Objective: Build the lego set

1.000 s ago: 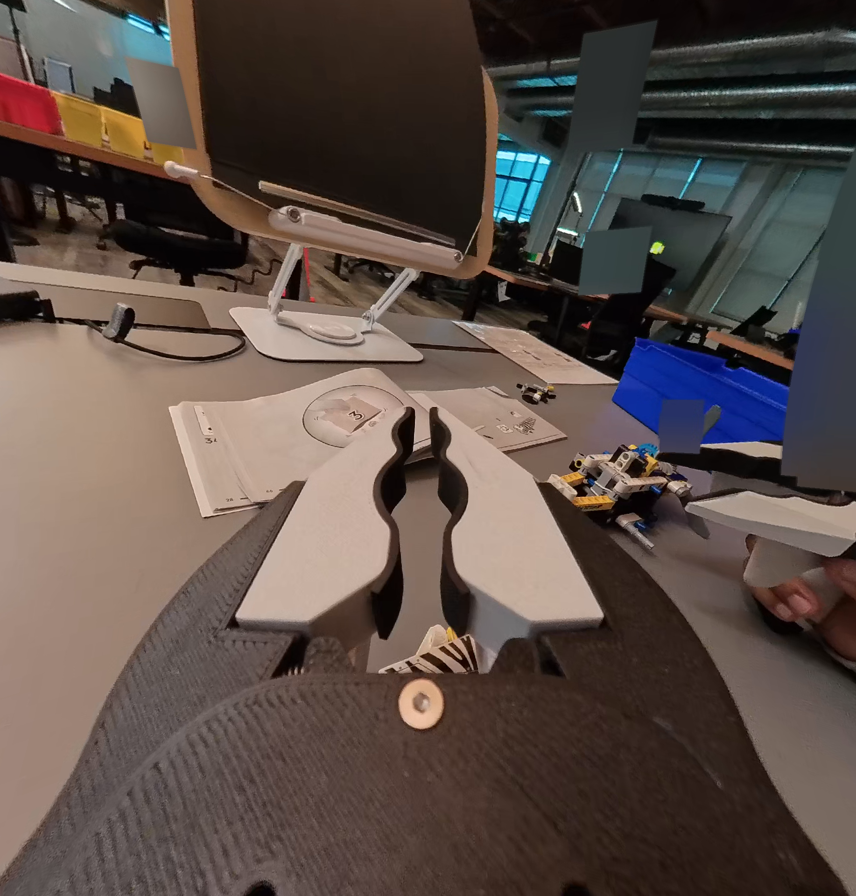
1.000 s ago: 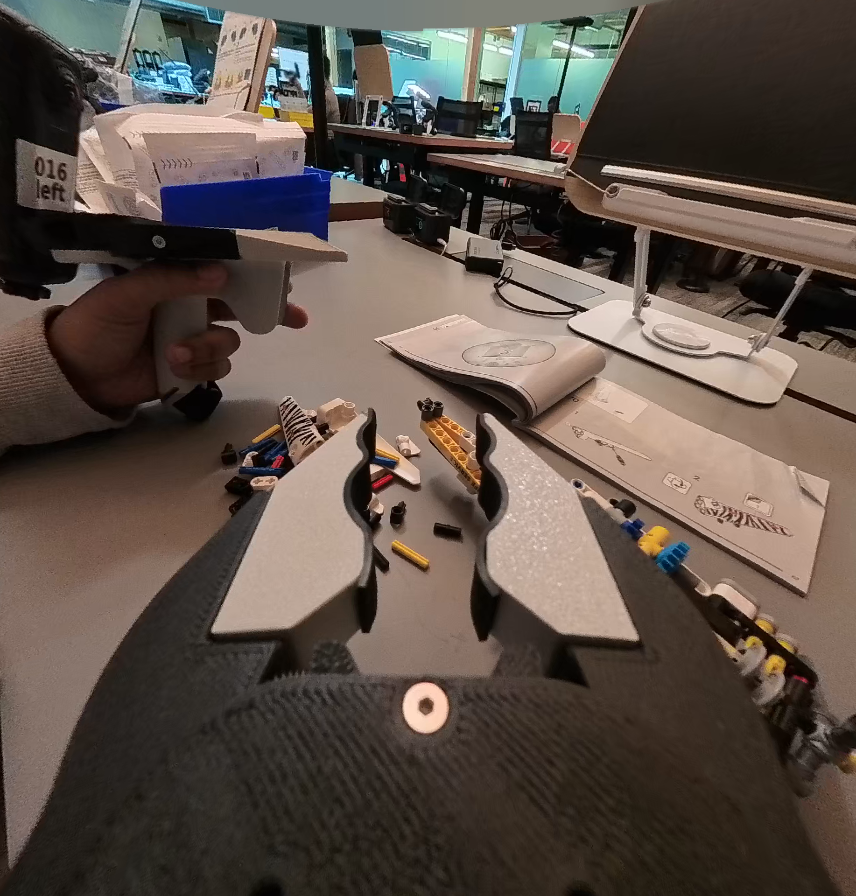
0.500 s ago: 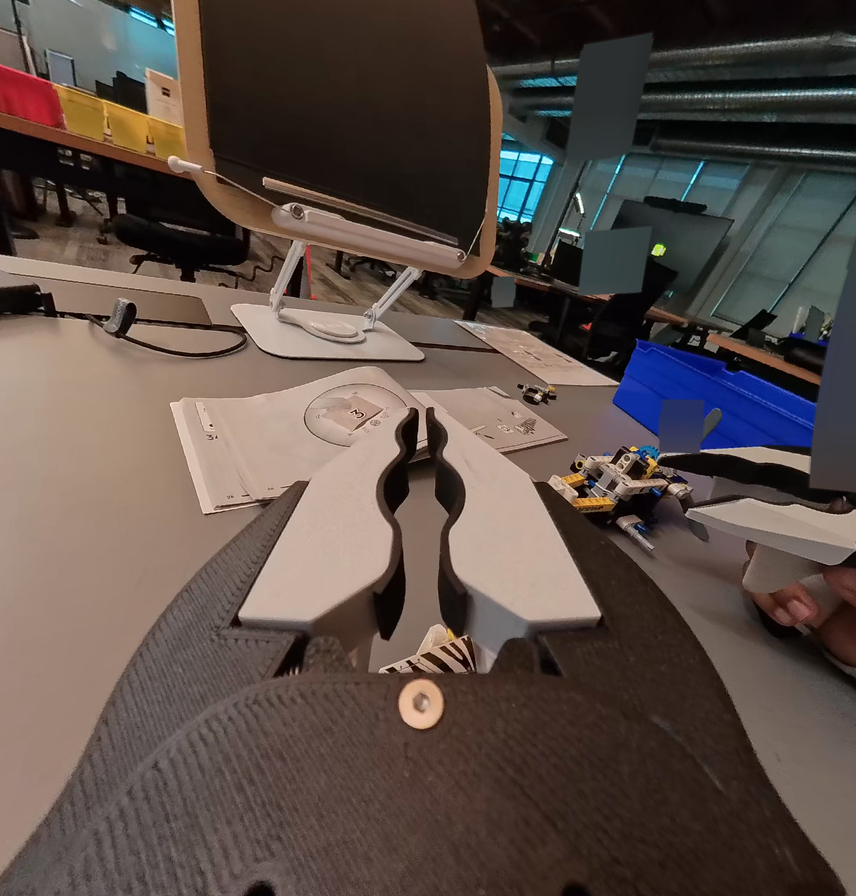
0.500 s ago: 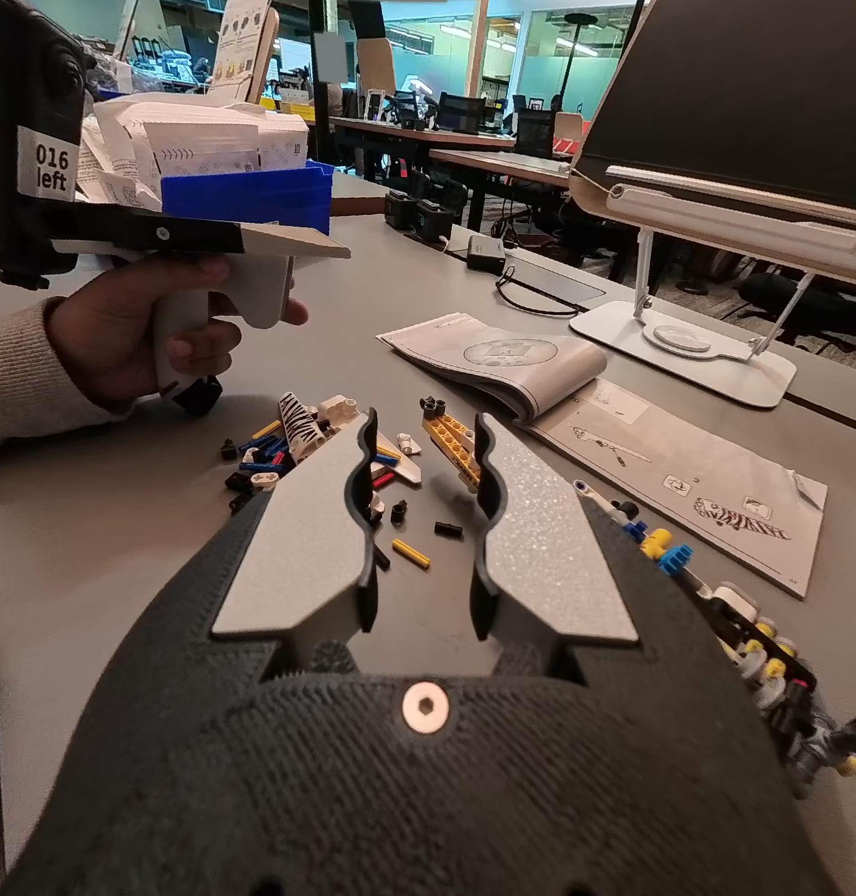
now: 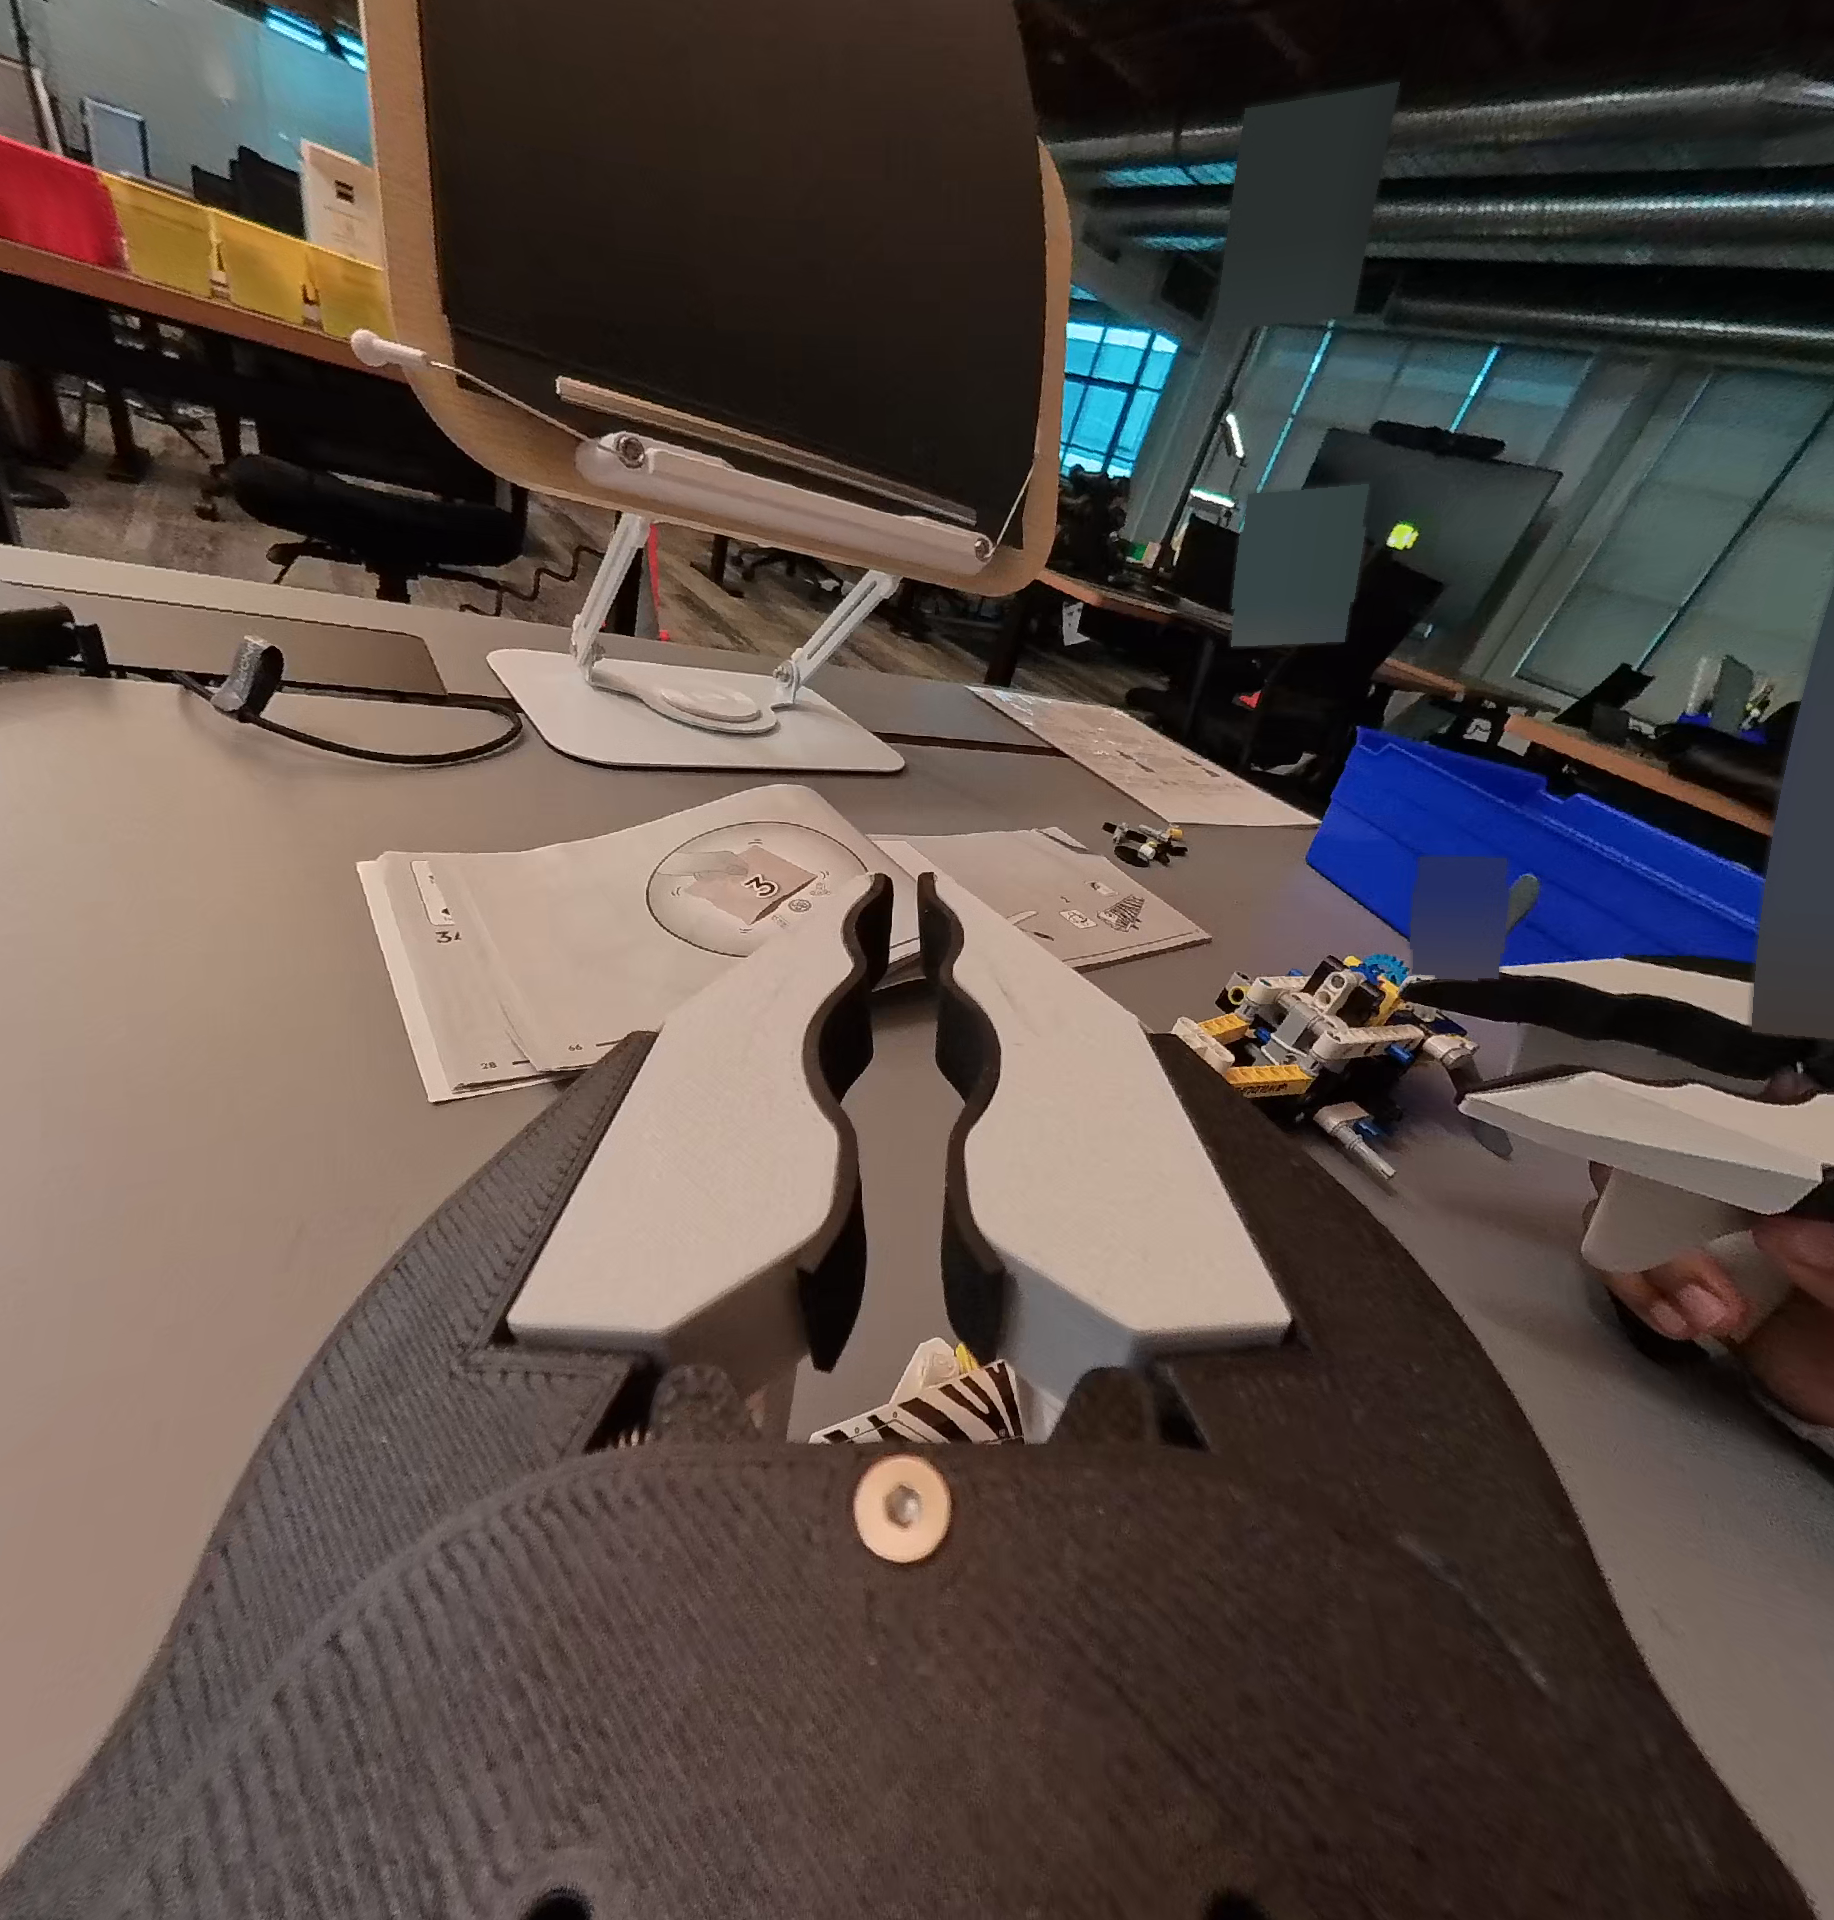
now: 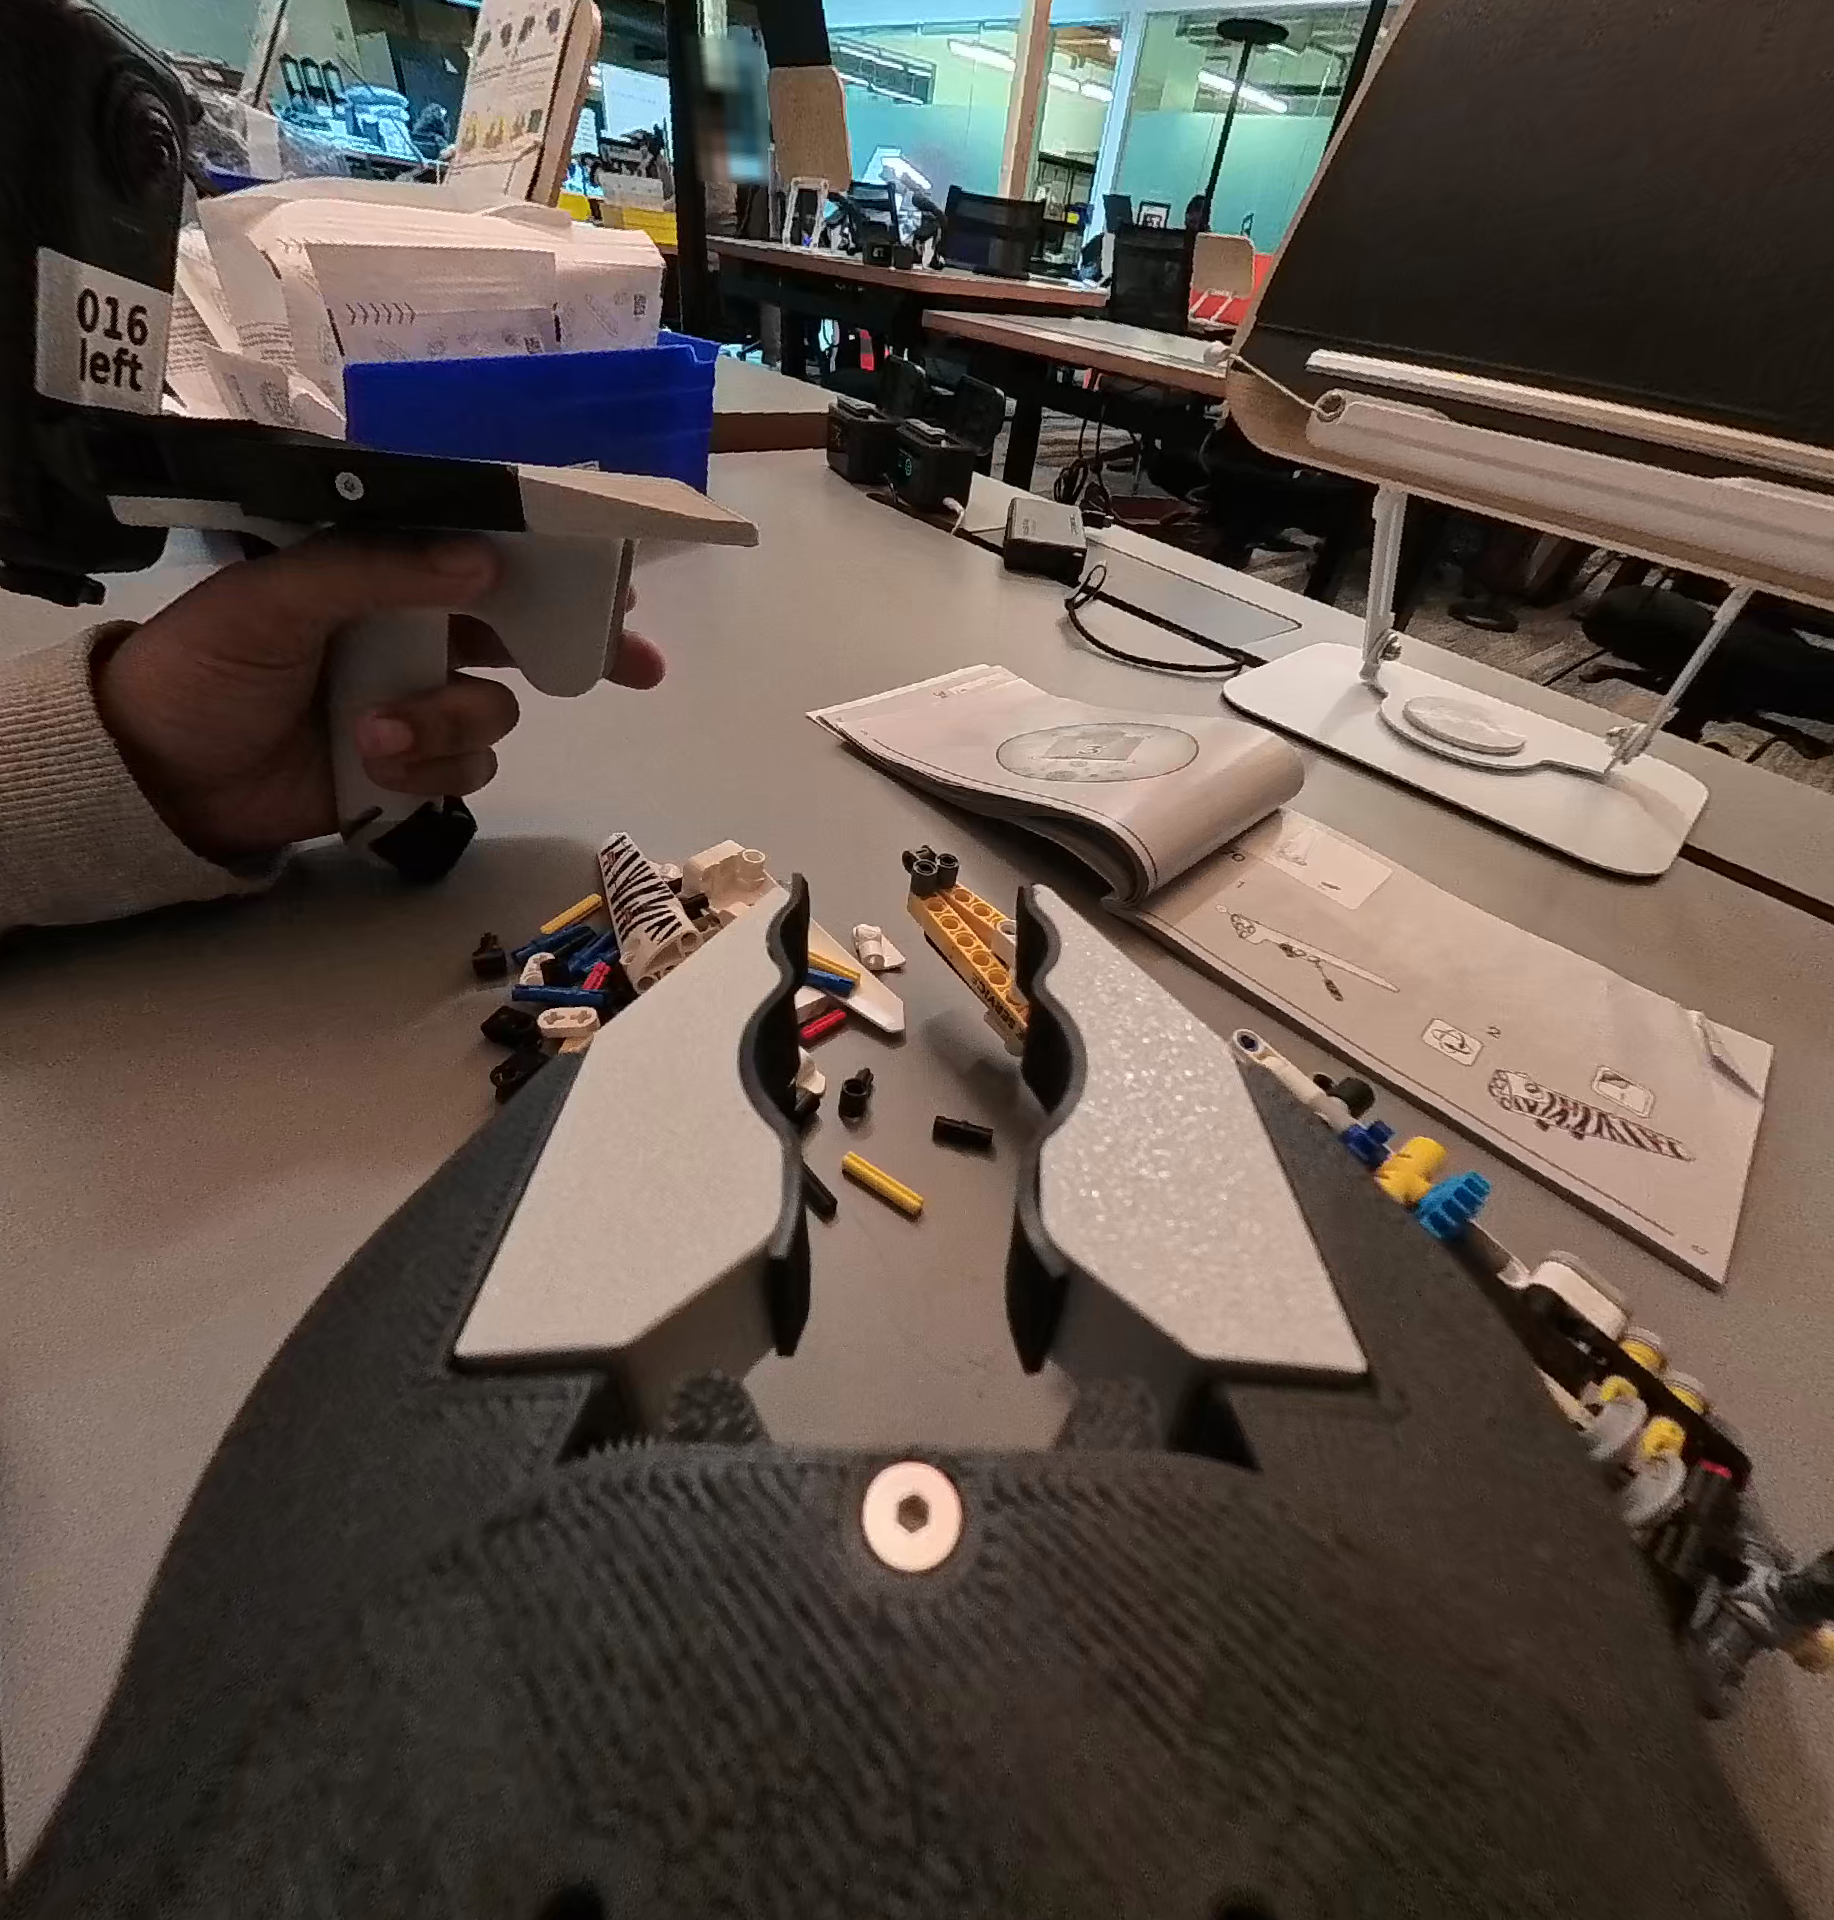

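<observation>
My left gripper point(image 5: 902, 894) hovers over the grey table with its fingers almost together and nothing between them. A zebra-striped piece point(image 5: 934, 1413) lies under its base. My right gripper point(image 6: 908, 904) is open and empty, low over a scatter of loose pieces point(image 6: 560, 987). These include the zebra-striped piece point(image 6: 643, 904), a yellow beam assembly point(image 6: 970, 935) and a yellow axle point(image 6: 882, 1184). The partly built model point(image 5: 1318, 1039) lies to the right of the left gripper, and it also shows by the right gripper's right side point(image 6: 1640, 1423).
An open instruction booklet point(image 5: 601, 935) lies ahead, with a tablet on a white stand point(image 5: 684, 717) behind it. A blue bin point(image 5: 1536, 873) stands at the right. Another blue bin point(image 6: 539, 416) holding paper packets is behind the hand-held left gripper point(image 6: 632, 520). A black cable point(image 5: 373, 717) lies at the far left. Left tips to right tips: about 15 centimeters. The left gripper is farther from the yellow axle point(image 6: 882, 1184), some 20 centimeters, than the right, some 9 centimeters.
The left gripper has drifted slightly. The right gripper and the pieces have not visibly moved.
</observation>
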Demonstrator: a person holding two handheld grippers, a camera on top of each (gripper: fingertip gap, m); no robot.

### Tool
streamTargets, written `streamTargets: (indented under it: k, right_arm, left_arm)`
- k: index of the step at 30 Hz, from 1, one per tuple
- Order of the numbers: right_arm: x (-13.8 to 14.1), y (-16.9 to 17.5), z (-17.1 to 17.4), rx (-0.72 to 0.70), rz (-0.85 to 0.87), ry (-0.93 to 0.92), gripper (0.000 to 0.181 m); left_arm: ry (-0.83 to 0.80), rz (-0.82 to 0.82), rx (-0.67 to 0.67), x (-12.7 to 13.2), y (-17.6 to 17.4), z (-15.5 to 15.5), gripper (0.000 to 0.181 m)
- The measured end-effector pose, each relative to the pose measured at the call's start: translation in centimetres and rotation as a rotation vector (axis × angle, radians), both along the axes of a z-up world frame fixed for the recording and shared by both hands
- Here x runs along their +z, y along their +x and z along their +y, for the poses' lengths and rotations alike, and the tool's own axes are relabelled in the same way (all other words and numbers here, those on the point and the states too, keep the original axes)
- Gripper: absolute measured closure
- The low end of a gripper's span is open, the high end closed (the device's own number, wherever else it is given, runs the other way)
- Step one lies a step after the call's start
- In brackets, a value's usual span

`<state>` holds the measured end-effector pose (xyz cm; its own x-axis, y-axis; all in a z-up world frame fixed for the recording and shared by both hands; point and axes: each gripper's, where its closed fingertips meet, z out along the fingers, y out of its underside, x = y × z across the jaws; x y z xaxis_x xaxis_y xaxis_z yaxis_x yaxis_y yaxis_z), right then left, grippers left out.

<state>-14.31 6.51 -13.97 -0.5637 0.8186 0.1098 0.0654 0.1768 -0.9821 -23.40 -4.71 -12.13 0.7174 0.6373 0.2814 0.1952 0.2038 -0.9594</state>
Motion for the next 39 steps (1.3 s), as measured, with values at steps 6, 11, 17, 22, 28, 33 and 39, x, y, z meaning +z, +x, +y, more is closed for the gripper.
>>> streamTargets:
  k: [6, 11, 17, 22, 28, 33, 39]
  right_arm:
    - [-0.01, -0.01, 0.0, 0.001, 0.001, 0.003, 0.143]
    - [-0.02, -0.01, -0.03, 0.002, 0.004, 0.008, 0.143]
    - [-0.08, -0.01, -0.08, 0.003, 0.006, 0.017, 0.143]
    - [-0.11, -0.01, -0.1, 0.004, 0.008, 0.022, 0.144]
    - [-0.03, 0.0, -0.04, 0.002, 0.014, 0.02, 0.144]
    - [0.05, 0.02, 0.03, 0.002, 0.016, 0.014, 0.144]
    - [0.03, 0.03, -0.03, 0.002, 0.018, 0.02, 0.144]
  left_arm:
    - [0.003, -0.004, -0.002, 0.0, -0.01, 0.0, 0.178]
    - [0.004, -0.004, -0.002, 0.01, 0.0, -0.01, 0.178]
    - [0.01, -0.01, -0.003, 0.01, -0.04, -0.06, 0.177]
    - [0.013, -0.012, -0.004, 0.02, 0.0, -0.04, 0.177]
    - [0.015, -0.013, -0.004, 0.04, 0.05, -0.02, 0.175]
    - [0.016, -0.014, -0.004, 0.06, 0.05, -0.03, 0.175]
    - [0.015, -0.007, -0.008, 0.14, 0.15, 0.01, 0.173]
